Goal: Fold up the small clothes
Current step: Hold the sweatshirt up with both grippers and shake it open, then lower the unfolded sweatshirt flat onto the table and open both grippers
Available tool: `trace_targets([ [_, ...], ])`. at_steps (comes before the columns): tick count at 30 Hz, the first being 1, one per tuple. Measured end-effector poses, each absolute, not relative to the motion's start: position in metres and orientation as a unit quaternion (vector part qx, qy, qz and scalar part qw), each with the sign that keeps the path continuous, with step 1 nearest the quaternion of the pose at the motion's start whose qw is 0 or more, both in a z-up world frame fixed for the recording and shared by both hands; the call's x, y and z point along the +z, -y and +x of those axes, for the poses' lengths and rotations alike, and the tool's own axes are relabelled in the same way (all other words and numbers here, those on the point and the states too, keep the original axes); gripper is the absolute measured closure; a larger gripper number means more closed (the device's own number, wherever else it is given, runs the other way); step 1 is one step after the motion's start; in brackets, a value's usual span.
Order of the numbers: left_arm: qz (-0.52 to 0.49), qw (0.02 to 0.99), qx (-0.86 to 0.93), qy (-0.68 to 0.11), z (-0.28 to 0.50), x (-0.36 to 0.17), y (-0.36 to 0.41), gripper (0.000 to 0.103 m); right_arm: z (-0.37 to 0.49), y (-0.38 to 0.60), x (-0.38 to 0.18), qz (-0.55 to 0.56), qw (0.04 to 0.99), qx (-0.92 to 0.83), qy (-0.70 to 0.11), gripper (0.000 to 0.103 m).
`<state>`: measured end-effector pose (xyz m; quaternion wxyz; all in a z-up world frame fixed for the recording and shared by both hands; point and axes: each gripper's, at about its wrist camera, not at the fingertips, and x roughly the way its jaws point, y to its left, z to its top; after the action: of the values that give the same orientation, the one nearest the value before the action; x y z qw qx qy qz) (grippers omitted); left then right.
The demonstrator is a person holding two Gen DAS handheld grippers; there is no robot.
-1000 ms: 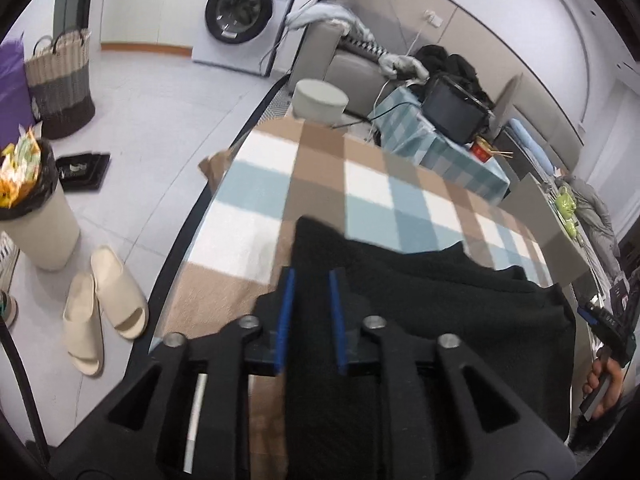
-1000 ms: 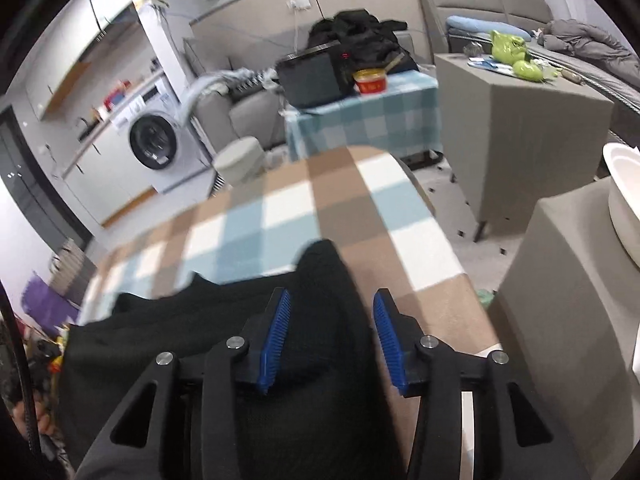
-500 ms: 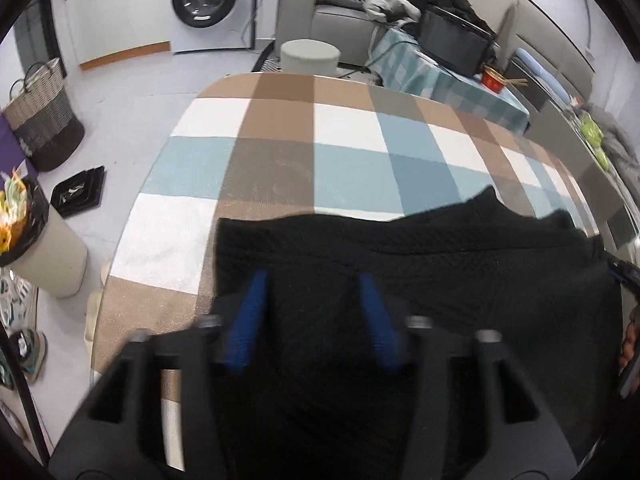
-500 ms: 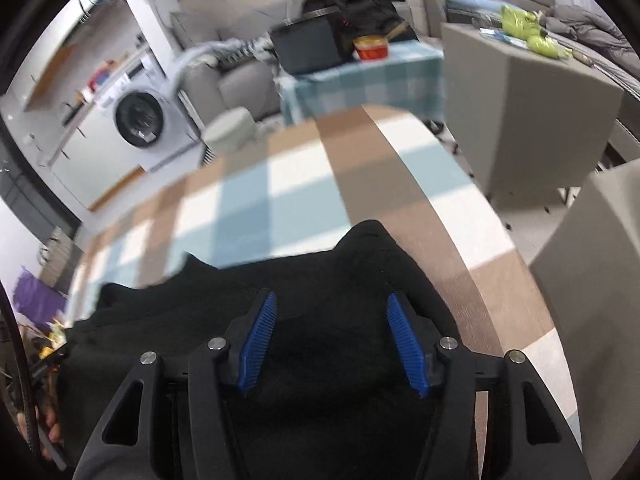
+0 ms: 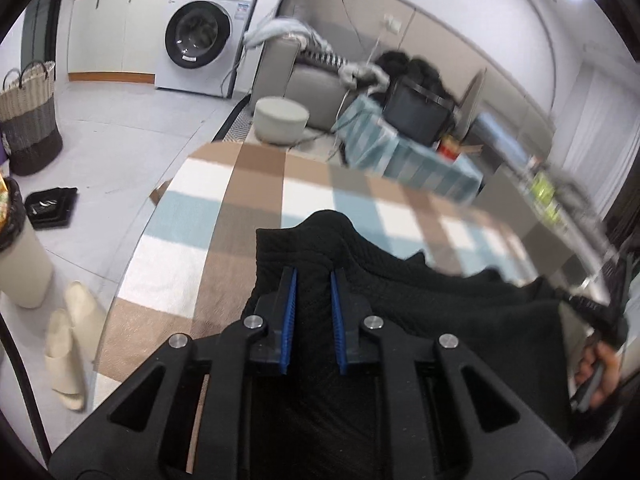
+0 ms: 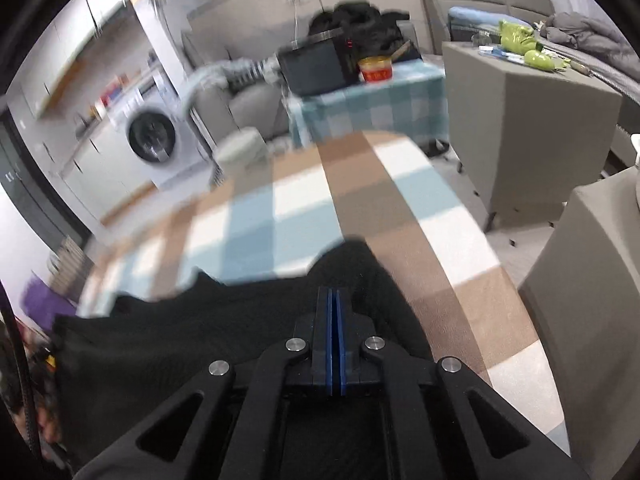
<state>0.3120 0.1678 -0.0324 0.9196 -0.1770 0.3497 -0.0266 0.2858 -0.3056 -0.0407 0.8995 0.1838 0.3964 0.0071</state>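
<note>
My left claw sits narrow, blue pads a small gap apart with the black knit garment bunched right between them — whether the pads actually bite the cloth, I cannot tell. My right claw is pressed tight, pads meeting with no gap showing; the garment lies under and around it, but any fabric caught in there is hidden from me.

The garment spreads along the near edge of the surface, which wears a brown, white and pale-blue checked cloth. A rounded hump of black fabric rises just ahead of each claw, and the cloth sags in a ragged line between them. In the right view that garment runs from the near right part of the surface off toward its near left corner. The far half of the checks lies bare.

Beyond the far edge: a washing machine, a round pale stool, a grey sofa. On the floor by the left edge, cream slippers.
</note>
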Motion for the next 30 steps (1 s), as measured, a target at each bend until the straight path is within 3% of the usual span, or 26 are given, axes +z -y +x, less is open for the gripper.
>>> trace_targets([
  [12, -0.234, 0.893, 0.04, -0.382, 0.314, -0.06, -0.207, 0.09, 0.292, 0.321, -0.048, 0.194, 0.885, -0.064, -0.419, 0.1],
  [14, -0.224, 0.894, 0.037, -0.386, 0.313, -0.06, -0.204, 0.09, 0.294, 0.315, -0.045, 0.187, 0.884, -0.049, -0.425, 0.091],
  [18, -0.211, 0.897, 0.025, -0.388, 0.309, -0.055, -0.193, 0.09, 0.293, 0.3, -0.033, 0.175, 0.899, -0.048, -0.398, 0.055],
  [20, -0.205, 0.897, 0.017, -0.391, 0.305, -0.053, -0.187, 0.089, 0.301, 0.289, -0.035, 0.162, 0.898, -0.038, -0.407, 0.049],
  [23, -0.186, 0.898, 0.01, -0.4, 0.3, -0.053, -0.177, 0.089, 0.318, 0.274, -0.057, 0.127, 0.883, -0.04, -0.449, 0.053],
  [25, -0.183, 0.897, 0.006, -0.402, 0.292, -0.053, -0.175, 0.089, 0.326, 0.268, -0.071, 0.102, 0.874, -0.044, -0.473, 0.096],
  [27, -0.185, 0.897, 0.009, -0.402, 0.283, -0.052, -0.177, 0.089, 0.322, 0.265, -0.068, 0.095, 0.881, -0.035, -0.462, 0.099],
  [30, -0.19, 0.898, 0.018, -0.396, 0.267, -0.049, -0.184, 0.089, 0.297, 0.273, -0.032, 0.136, 0.924, 0.013, -0.356, 0.099],
])
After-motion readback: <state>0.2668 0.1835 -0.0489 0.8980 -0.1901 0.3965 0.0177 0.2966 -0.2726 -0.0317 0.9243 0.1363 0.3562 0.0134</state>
